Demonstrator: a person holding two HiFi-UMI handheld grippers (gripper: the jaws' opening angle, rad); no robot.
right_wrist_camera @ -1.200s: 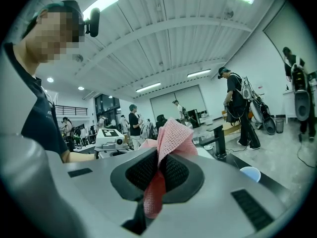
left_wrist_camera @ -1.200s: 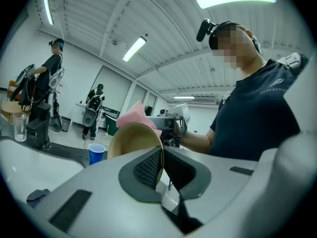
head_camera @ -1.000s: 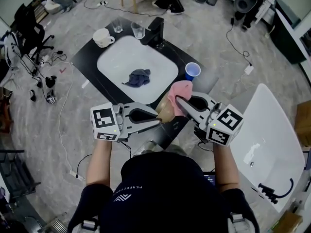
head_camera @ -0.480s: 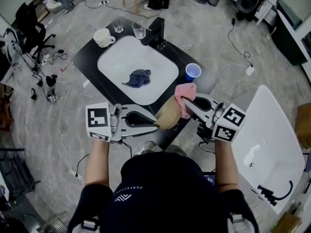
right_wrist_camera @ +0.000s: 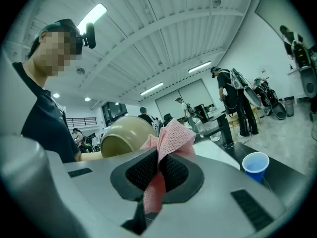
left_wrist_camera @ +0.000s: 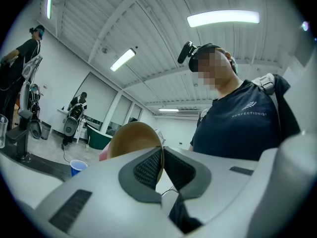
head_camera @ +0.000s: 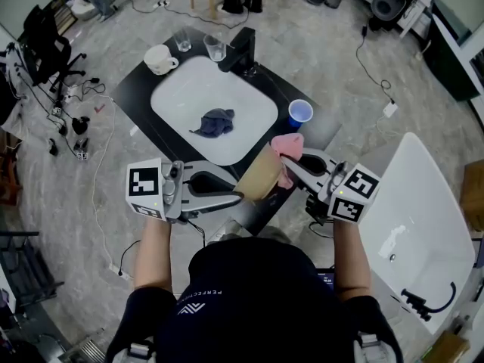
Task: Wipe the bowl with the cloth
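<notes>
With left gripper point(head_camera: 240, 195) pinching bowl point(head_camera: 259, 178) rim and right gripper point(head_camera: 281, 158) clamping cloth point(head_camera: 288, 143), press firmly and sweep around the wall.

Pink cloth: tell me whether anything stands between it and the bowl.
Nothing visible does. The cloth, clamped in the right gripper, sits right beside the bowl, which the left gripper holds by its rim.

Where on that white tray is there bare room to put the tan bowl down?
The white tray is bare all round the crumpled dark blue cloth: widest at its left, below the white mug, and at its right, beside the blue plastic cup. The black table's far edge is crowded: mug, two clear glasses, black stand.
</notes>
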